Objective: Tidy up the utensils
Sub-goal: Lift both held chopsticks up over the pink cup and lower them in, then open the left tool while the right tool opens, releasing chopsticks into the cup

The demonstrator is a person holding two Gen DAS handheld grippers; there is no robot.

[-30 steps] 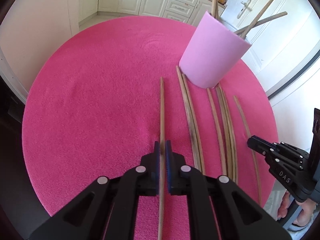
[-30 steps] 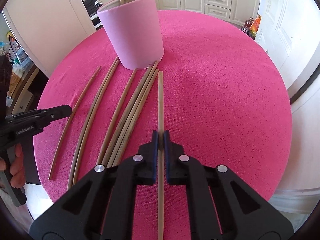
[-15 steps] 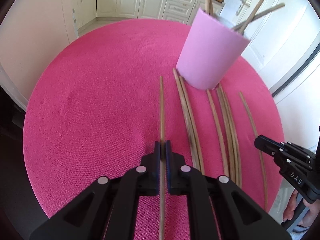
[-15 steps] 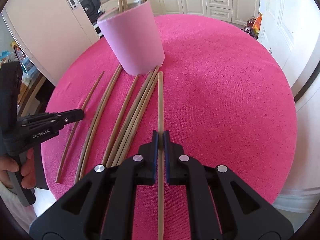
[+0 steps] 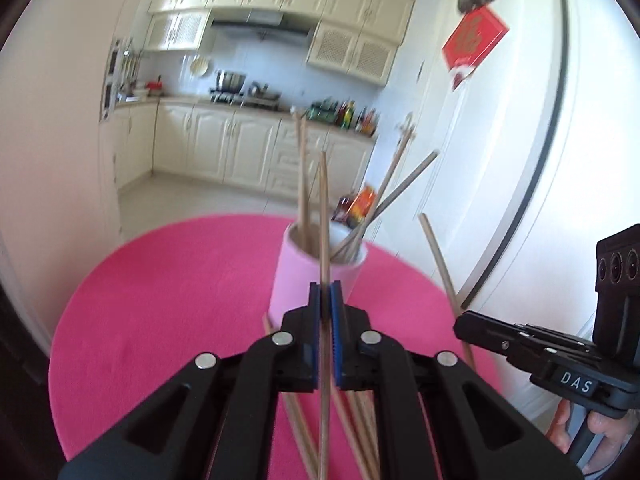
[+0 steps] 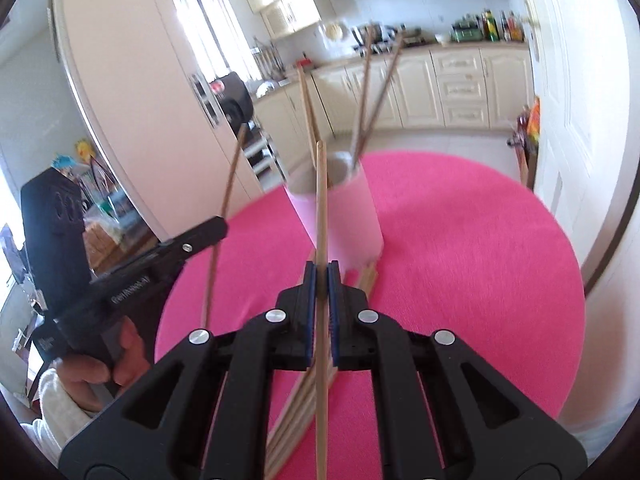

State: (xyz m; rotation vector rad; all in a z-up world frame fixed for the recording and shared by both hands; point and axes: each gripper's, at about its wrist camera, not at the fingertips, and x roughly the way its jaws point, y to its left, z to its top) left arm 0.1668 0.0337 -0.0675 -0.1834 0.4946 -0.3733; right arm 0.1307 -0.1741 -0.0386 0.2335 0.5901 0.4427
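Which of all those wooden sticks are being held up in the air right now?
Two: the stick clamped in the left gripper and the stick in the right gripper. The others stand in the pink cup or lie on the table.

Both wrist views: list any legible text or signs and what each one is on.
"DAS": label on the right gripper, seen from the left wrist view.
Red square sign on the white door: gold character, too blurred to read.
Left gripper side print, seen from the right wrist view: blurred, unreadable.
Counter bottles: labels too small.
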